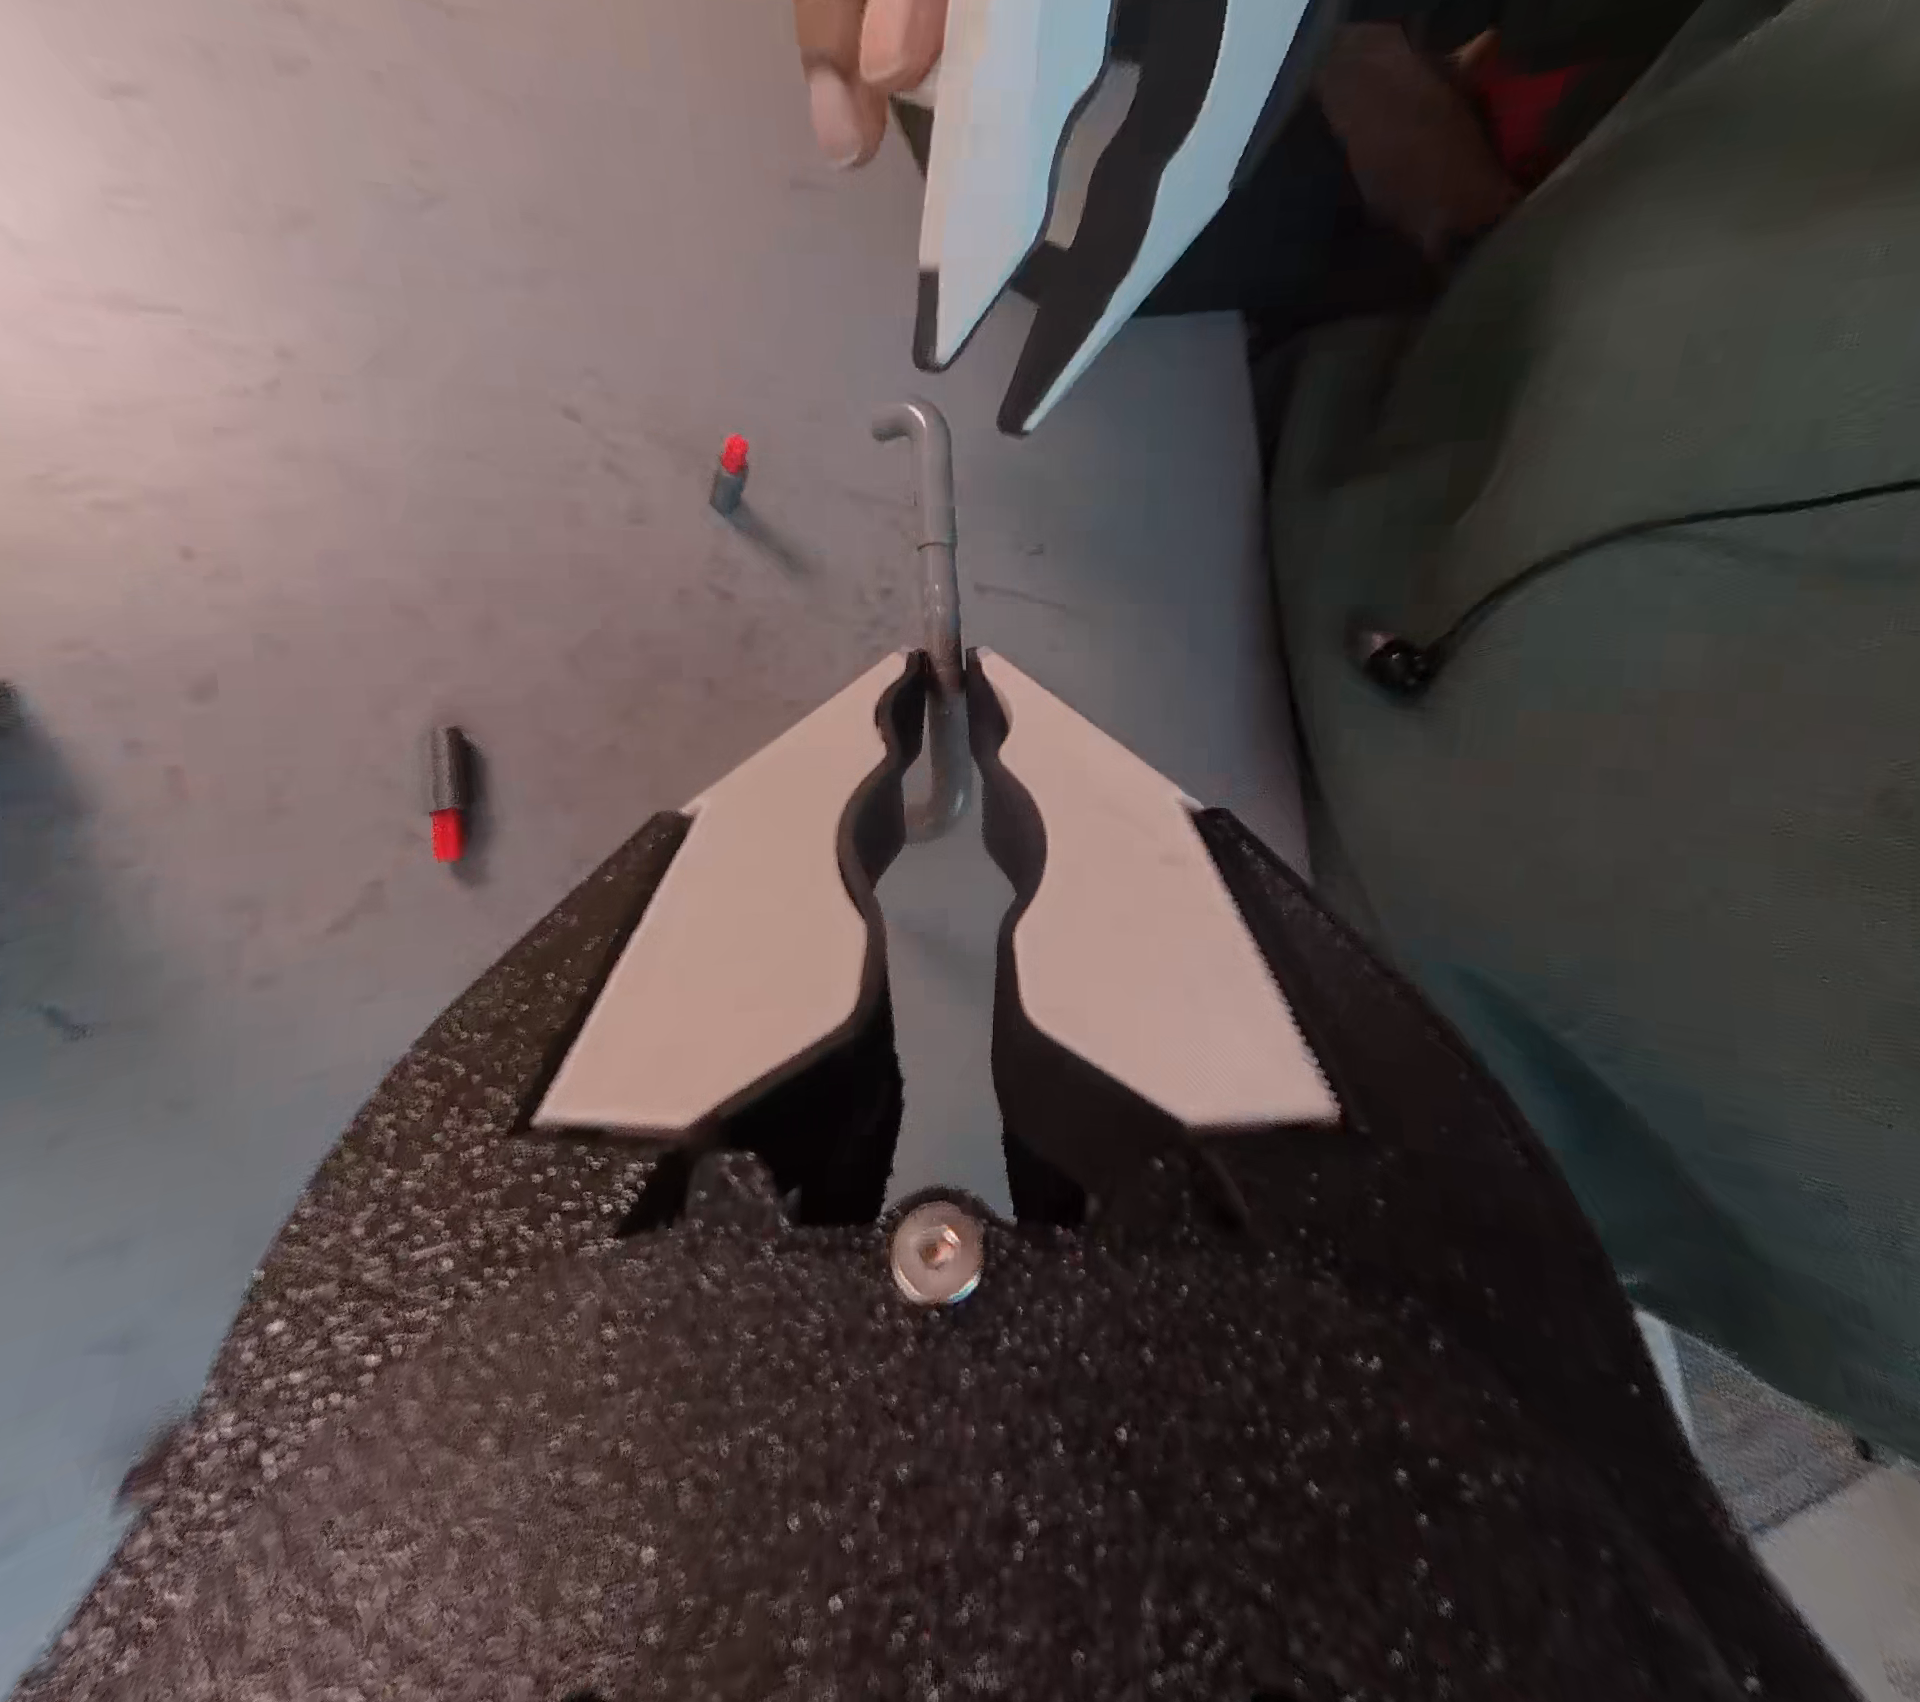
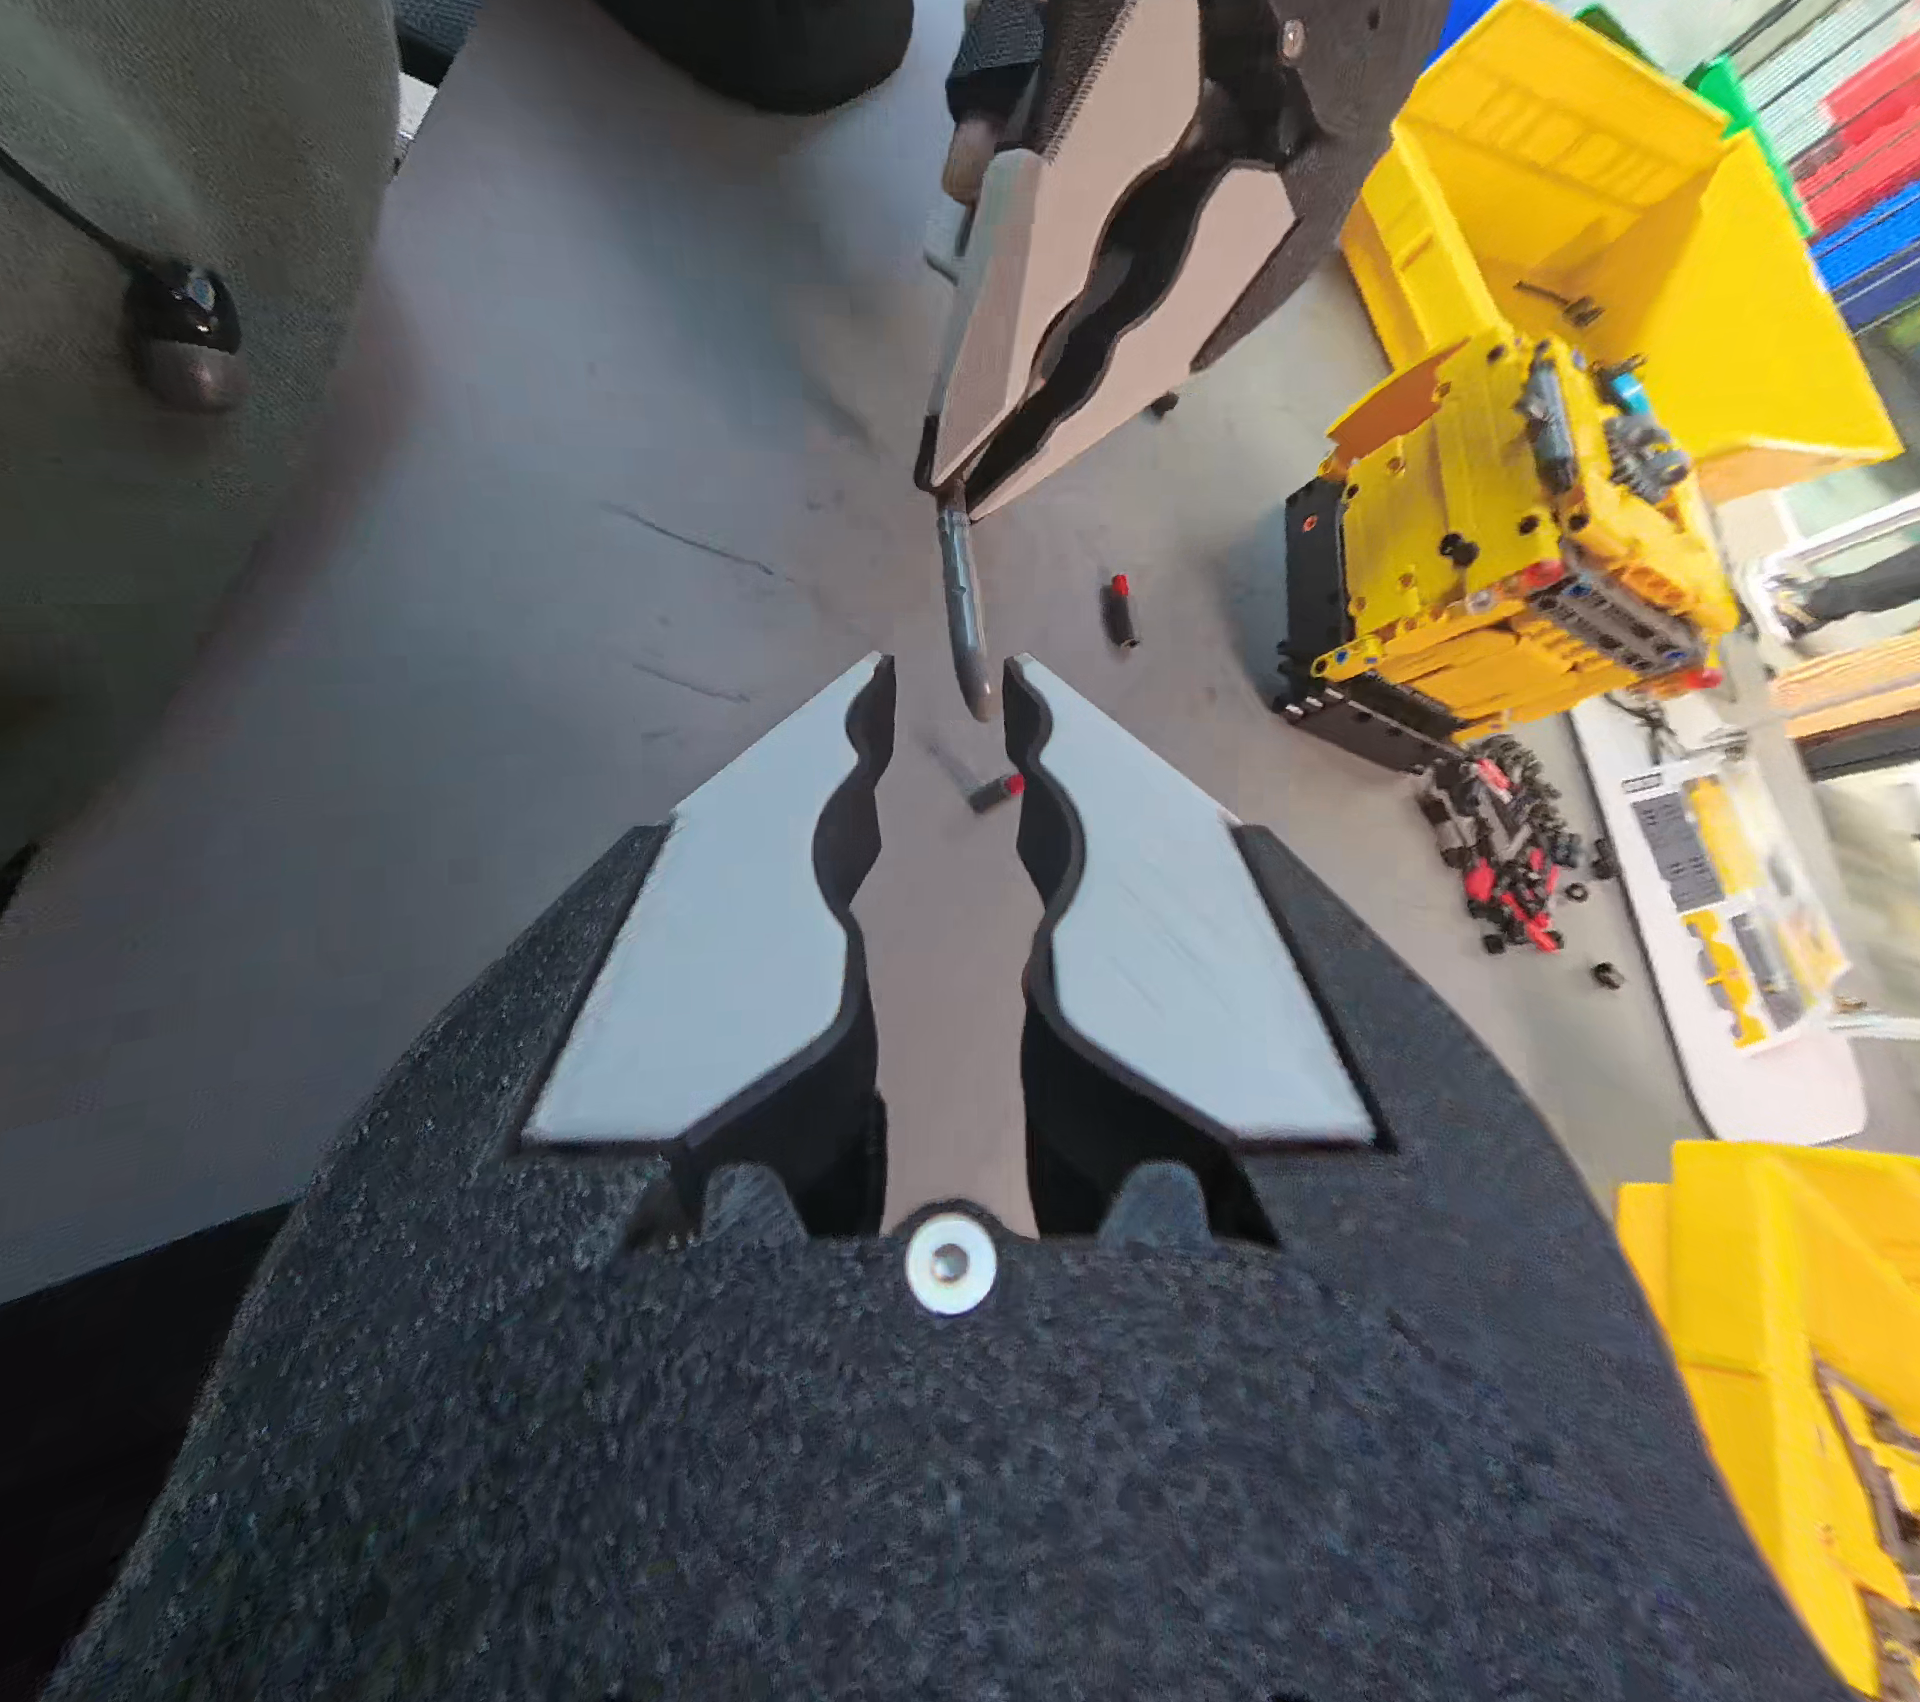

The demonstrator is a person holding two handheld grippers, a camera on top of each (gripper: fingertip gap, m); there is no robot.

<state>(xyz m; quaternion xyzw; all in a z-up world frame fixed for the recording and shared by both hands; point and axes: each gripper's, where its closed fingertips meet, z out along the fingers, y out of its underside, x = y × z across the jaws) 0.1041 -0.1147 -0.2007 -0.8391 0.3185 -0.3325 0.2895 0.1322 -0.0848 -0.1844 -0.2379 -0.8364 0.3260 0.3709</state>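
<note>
surface: grey table (image 2: 623,509), scuffed | on it: 2 small grey pins with red tips (image 1: 447,795) (image 1: 730,473), yellow brick-built vehicle (image 2: 1507,561), loose pile of small black and red parts (image 2: 1496,852), printed booklet (image 2: 1725,925), yellow bin (image 2: 1590,198)

Workshop bench — stacked parts bins (image 2: 1860,125)

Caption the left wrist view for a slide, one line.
Left gripper clamps a grey hooked rod above the grey table; open right gripper nearby.
</note>
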